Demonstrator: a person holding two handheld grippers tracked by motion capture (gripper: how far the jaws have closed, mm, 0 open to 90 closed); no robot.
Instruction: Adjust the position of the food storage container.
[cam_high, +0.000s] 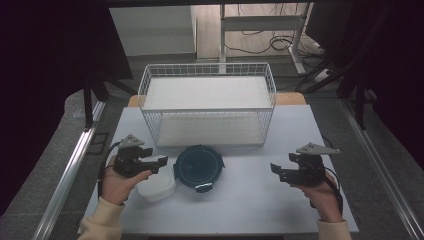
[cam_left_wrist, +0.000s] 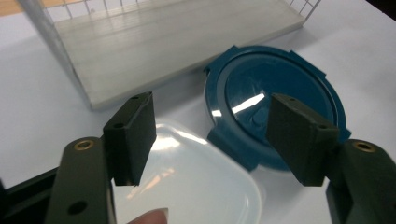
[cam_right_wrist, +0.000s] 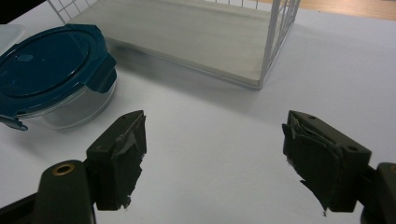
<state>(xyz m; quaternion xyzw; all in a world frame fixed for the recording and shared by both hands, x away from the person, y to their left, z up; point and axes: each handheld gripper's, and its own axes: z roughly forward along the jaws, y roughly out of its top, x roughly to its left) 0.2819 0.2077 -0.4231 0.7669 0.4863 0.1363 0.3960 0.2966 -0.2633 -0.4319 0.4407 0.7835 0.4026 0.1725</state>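
High view: wire basket (cam_high: 207, 102) at the table's (cam_high: 240, 210) far middle, open front toward the person. Before it, round container with blue lid (cam_high: 199, 166); touching its left side, the white square container (cam_high: 157, 184). Left gripper (cam_high: 150, 164) hovers right over the white container, jaws parted wide, nothing pinched; in the left gripper view the lid (cam_left_wrist: 187, 182) lies below and between the pads. Right gripper (cam_high: 276, 171) is well apart to the right, jaws wide, empty. Judgement: left hand is nearer; the grasp needs a descent.
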